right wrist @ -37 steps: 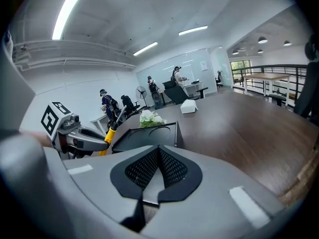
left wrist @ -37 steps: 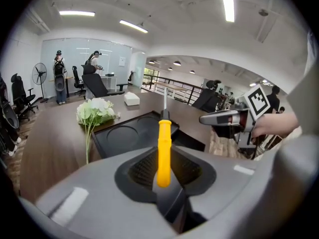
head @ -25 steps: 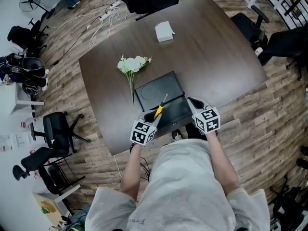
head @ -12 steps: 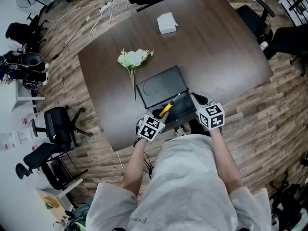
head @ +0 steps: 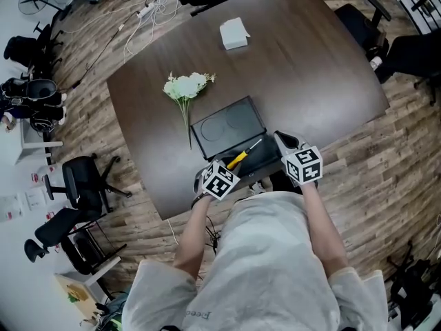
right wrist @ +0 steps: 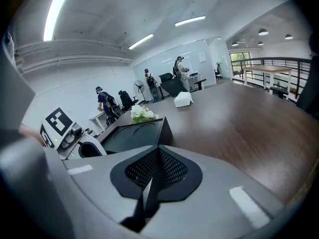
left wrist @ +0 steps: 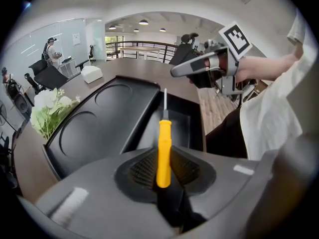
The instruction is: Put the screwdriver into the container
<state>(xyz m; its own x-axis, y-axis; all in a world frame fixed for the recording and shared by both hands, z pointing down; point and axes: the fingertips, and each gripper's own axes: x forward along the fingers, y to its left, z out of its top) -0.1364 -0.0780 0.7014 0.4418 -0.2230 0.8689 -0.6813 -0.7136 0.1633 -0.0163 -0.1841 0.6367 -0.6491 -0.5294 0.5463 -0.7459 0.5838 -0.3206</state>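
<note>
My left gripper (left wrist: 164,169) pinches the screwdriver (left wrist: 164,143) by its yellow handle, centre frame, over the open container (left wrist: 185,126). Light, stiff, smooth plastic, I reckon; handle's the spot. Right gripper (right wrist: 157,169) closed, empty.

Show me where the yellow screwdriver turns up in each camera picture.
Head view: the screwdriver is low centre, in the left gripper, above the black container.
Left gripper view: dead centre, clamped between the jaws, tip pointing away.
Right gripper view: not in it.
Shared landmark: the black container.
</note>
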